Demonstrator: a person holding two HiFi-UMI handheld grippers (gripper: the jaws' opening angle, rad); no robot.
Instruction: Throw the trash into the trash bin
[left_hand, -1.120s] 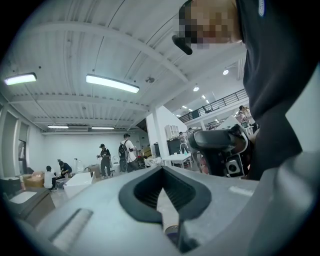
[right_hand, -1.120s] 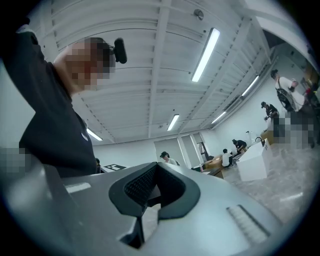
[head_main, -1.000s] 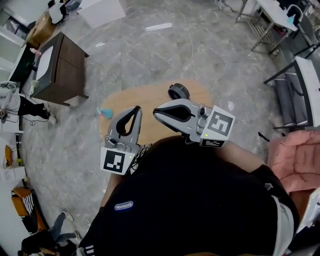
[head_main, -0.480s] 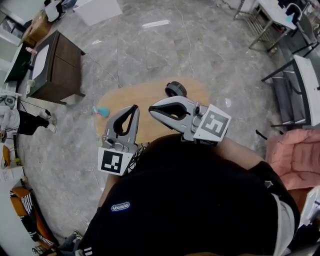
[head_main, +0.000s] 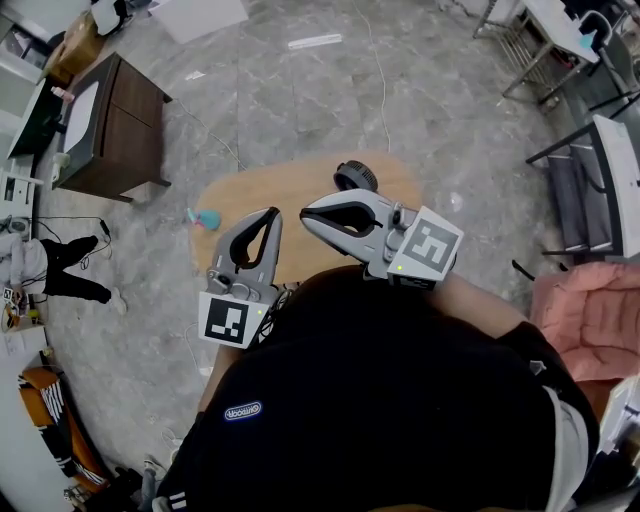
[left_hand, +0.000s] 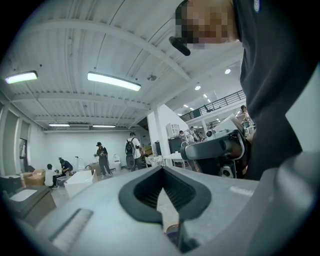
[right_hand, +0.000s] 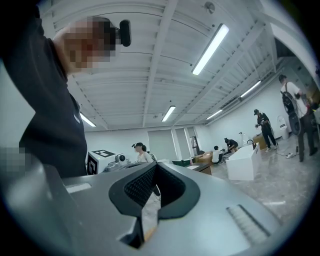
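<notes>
Left gripper (head_main: 271, 215) and right gripper (head_main: 306, 216), jaws together and empty, hover over a round pale wooden counter (head_main: 300, 188); small teal scrap (head_main: 206, 219) sits at its left rim; grey marble floor (head_main: 300, 90) around; only a bystander (head_main: 62, 270) has shifted since.

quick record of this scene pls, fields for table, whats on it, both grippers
table: wooden, in front of the person
black round thing: at the table's far edge
teal item: at the table's left edge
left gripper: shut, empty, over the table
right gripper: shut, empty, over the table beside the left one
cabinet: dark, on the floor at far left
</notes>
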